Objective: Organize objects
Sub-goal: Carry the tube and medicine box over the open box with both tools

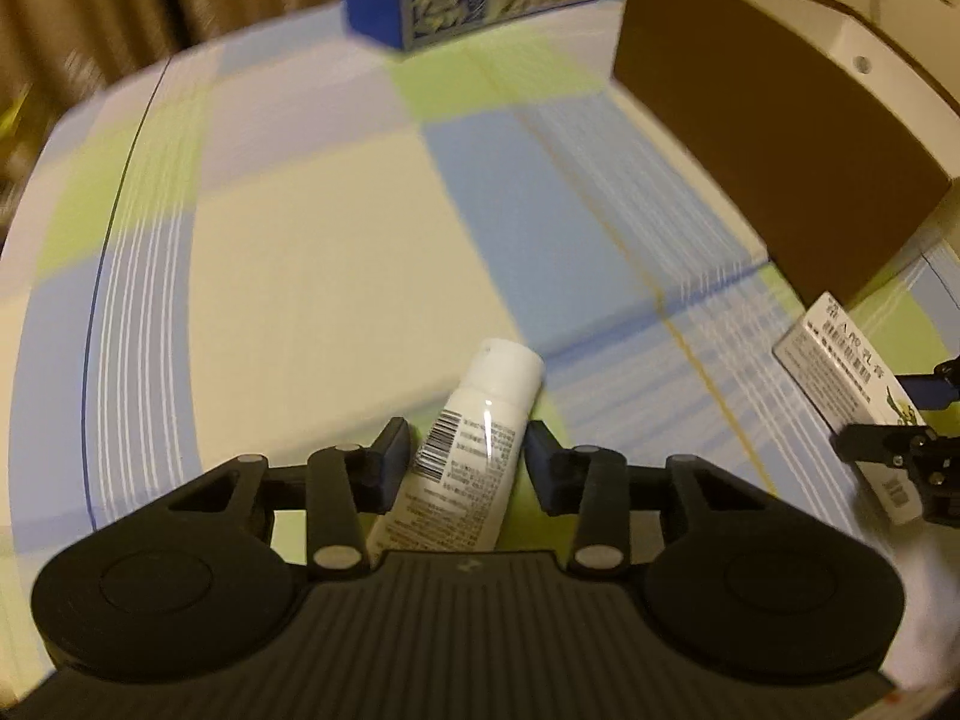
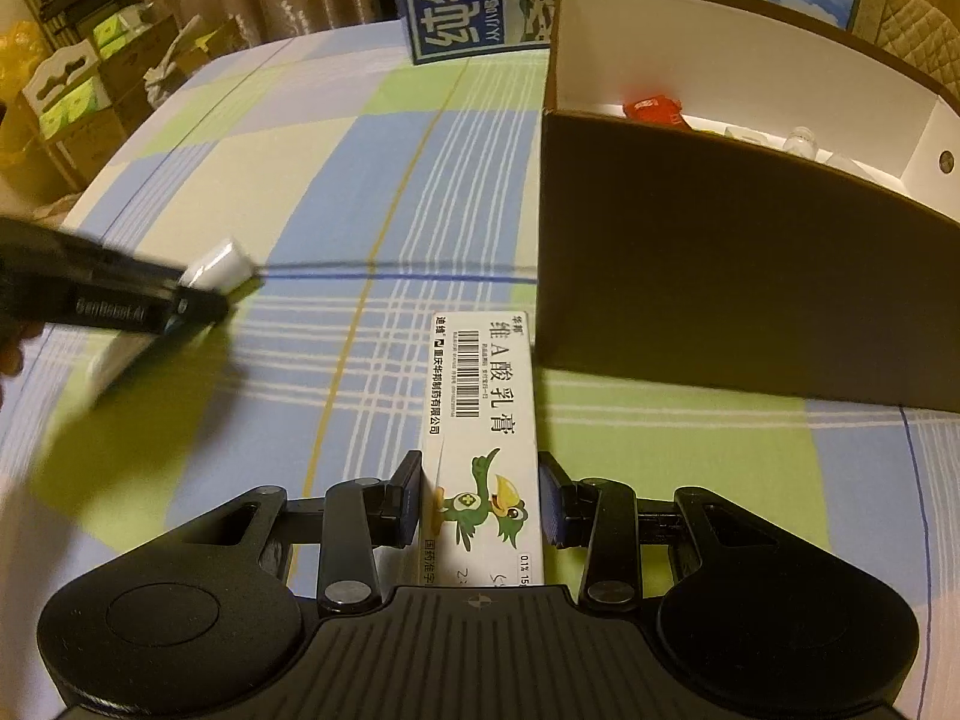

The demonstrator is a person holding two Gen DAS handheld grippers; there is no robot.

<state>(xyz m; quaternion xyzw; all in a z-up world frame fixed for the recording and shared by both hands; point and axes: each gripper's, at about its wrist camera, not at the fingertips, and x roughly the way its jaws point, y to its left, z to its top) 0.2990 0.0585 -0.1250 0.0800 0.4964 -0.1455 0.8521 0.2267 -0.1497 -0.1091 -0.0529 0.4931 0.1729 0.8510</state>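
Two fisheye views look forward along black two-finger grippers over a checked cloth [image 2: 384, 180] of pale blue, green and cream squares. In the left wrist view, the left gripper [image 1: 468, 456] sits at the bottom centre, its fingers standing on either side of a white plastic squeeze tube with a white cap and a barcode label [image 1: 474, 438]; the tube lies tilted with its cap pointing toward the upper right of the frame, and the pads sit just beside its body, though it is not possible to tell whether they press it or stand slightly off it. The picture is blurred. At the right edge of this view the right gripper [image 1: 894, 420] appears with a long white cardboard medicine carton printed with black characters and a green cartoon bird [image 1: 840, 366]. In the right wrist view that carton [image 2: 486, 438] lies lengthwise at the lower centre, clamped between the right gripper [image 2: 483, 492] fingers, both pads touching its long sides. Its far end lies just beside the near corner of an open dark brown cardboard box with a white interior [image 2: 720, 276] filling the right of the frame; small items, one red, lie inside. A blue printed carton [image 2: 468, 6] stands at the top centre. The left gripper [image 2: 198, 294] shows blurred at the left edge with the tube's white cap
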